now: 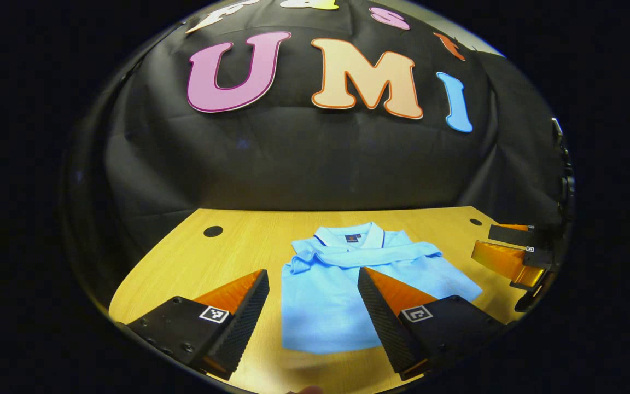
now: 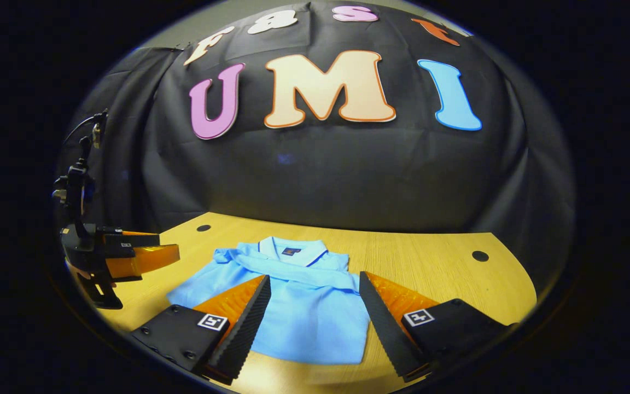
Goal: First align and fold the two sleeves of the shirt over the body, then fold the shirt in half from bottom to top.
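While the left gripper [image 1: 313,282] hangs over the table [image 1: 238,246] with its fingers wide apart and holding nothing, the left gripper view shows the shirt [image 1: 348,290] flat ahead, collar far, sleeves folded across the chest. A round hole [image 1: 213,231] lies left of it; the right gripper [image 1: 512,251] sits at the far right edge. From the right gripper view, the right gripper [image 2: 315,284] is likewise spread and empty above the shirt [image 2: 293,301], which lies left of centre on the table [image 2: 430,262]. The left gripper [image 2: 129,254] hovers at the left, and a hole [image 2: 479,255] marks the bare wood to the right.
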Motion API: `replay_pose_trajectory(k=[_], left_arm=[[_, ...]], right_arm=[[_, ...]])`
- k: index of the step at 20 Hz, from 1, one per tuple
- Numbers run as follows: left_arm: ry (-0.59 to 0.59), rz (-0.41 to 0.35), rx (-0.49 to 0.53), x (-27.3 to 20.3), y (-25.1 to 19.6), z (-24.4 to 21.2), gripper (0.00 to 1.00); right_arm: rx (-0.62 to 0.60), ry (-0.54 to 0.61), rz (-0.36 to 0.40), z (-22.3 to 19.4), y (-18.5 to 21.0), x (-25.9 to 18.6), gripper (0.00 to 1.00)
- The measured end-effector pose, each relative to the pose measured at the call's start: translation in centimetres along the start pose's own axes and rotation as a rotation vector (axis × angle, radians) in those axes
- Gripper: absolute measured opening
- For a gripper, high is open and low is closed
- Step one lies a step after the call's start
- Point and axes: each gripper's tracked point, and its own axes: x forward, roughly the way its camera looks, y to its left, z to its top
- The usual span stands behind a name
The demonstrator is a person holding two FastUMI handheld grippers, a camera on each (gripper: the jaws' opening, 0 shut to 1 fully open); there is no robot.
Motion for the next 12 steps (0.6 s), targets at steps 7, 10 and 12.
replay_pose_trajectory(k=[7,10,12], left_arm=[[-0.029,-0.022,0.0,-5.3,-2.1,-1.4,0.98],[-0.039,-0.008,0.004,-6.7,-2.6,-2.1,0.97],[-0.04,0.015,0.006,-7.0,-2.5,-2.7,0.98]], right_arm=[[-0.022,-0.108,-0.006,0.4,0.8,-6.8,1.0],[-0.042,-0.13,-0.085,0.0,-0.9,-8.6,1.0],[-0.055,-0.142,-0.136,-0.6,-1.9,-9.6,1.0]])
